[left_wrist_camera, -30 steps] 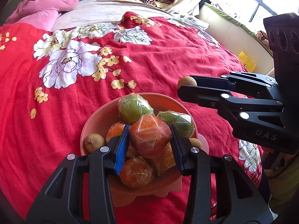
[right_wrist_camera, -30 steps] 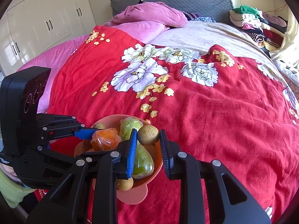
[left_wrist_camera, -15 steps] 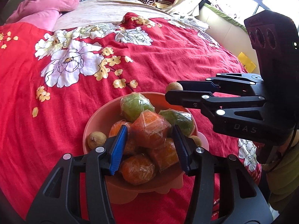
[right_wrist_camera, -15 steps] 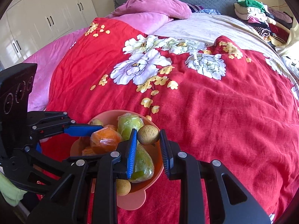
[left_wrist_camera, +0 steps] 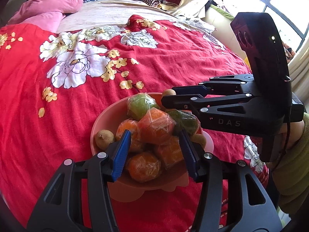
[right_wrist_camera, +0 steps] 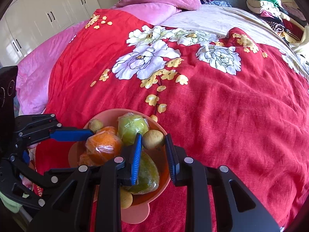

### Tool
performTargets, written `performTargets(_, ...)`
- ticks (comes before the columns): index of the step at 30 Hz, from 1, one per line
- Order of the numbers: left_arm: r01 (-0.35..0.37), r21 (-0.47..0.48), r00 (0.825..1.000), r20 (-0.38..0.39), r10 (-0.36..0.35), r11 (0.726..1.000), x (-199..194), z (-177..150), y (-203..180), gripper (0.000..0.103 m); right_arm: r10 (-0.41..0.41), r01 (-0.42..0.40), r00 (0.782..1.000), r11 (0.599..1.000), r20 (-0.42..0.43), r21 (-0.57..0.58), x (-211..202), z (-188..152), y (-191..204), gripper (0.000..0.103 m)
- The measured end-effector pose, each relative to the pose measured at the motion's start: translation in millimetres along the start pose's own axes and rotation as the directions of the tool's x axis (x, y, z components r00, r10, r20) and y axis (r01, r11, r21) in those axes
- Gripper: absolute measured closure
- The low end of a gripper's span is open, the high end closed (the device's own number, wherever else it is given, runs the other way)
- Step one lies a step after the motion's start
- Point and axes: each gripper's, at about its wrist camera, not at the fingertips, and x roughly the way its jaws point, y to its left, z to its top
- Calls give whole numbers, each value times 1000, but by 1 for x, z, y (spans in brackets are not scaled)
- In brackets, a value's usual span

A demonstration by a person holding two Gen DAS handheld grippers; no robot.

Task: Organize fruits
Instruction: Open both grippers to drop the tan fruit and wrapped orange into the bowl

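Most fruit already sits in the pink bowl (left_wrist_camera: 100,121). Right gripper (right_wrist_camera: 153,150) clamps one longan (right_wrist_camera: 153,140) above it; left gripper (left_wrist_camera: 154,152), empty, is opening over the wrapped orange (left_wrist_camera: 156,127).

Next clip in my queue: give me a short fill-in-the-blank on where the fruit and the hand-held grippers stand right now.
1. The right hand-held gripper is shut on a small ____ fruit.
2. The wrapped fruits sit piled in a ____ bowl.
3. The bowl rests on a ____ floral bedspread.
4. The left hand-held gripper has its jaws ____ around the wrapped orange.

Missing words: brown; pink; red; opening
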Motion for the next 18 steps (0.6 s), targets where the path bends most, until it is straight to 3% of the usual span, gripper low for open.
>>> performTargets(6,-4,-4,1000,7,4,1000,-4,-1,0,57,-14,14,1000,1000,11,17,-6,-1,-3,73)
performTargets(12,-18,-9,999,26,18,1000,-14,-2,-1,53,-44,42,995,999,93,26,-38,-5,3,58)
performTargets(14,-24,-15,999,36,25,1000,-20,-4,-1,49,-57,54,989,998,137,22,-54,-8,9,46)
performTargets(18,-39,-29,998,50,40,999,-33,-9,-2,43,-69,66,977,998,201,18,-83,-17,23,39)
